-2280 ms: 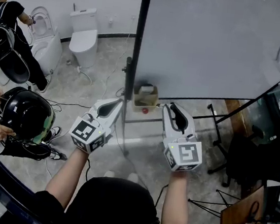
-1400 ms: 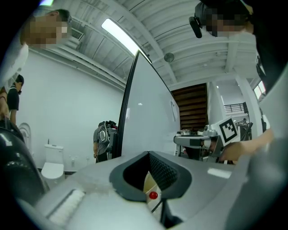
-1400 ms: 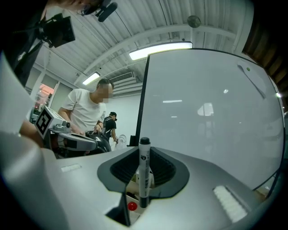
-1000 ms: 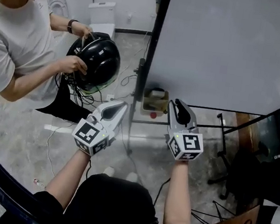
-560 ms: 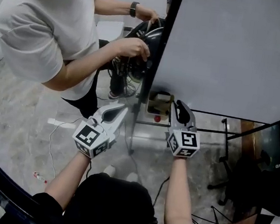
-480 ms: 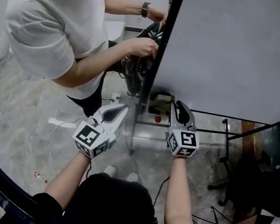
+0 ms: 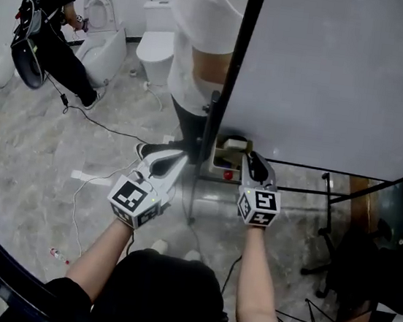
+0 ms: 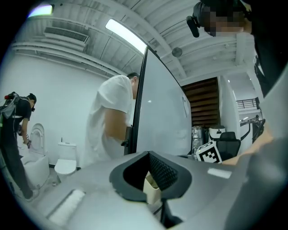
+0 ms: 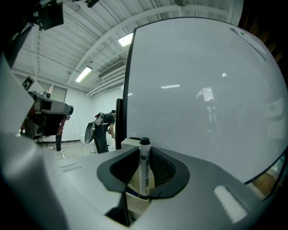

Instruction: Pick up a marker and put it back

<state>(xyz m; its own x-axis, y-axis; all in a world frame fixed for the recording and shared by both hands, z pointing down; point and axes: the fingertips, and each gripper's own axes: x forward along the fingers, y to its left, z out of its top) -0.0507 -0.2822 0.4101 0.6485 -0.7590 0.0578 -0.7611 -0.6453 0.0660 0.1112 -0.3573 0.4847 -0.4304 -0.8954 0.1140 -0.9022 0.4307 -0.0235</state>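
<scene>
- So, the right gripper [image 9: 143, 176] has its jaws pinching a marker [image 9: 144, 164]. It's a white barrel with a black cap, standing upright with the cap end up.
- Right behind the marker, low between the jaws, there's a beige box [image 9: 134, 182]. I can't tell whether the marker's bottom end is already inside it or just in front of it.
- From the head view, that right gripper [image 7: 254, 162] is pointing at the same box [image 7: 225, 149], which sits at the foot of a big whiteboard [image 7: 331, 70]. The gripper tip is just beside the box.
- A small red thing [image 7: 228, 174] sits next to the box, too small to make out.
- The left gripper [image 8: 150, 174] has its jaws spread with nothing between them; you only see the box [image 8: 152, 188] through the gap, further off.
- In the head view the left gripper [image 7: 172, 159] hangs beside the whiteboard's black post, to the left of the right one.
- Someone in a white shirt [image 7: 199, 38] stands behind the whiteboard's edge.
- Further back, another person in black [image 7: 54, 19] bends over a toilet [image 7: 104, 37].
</scene>
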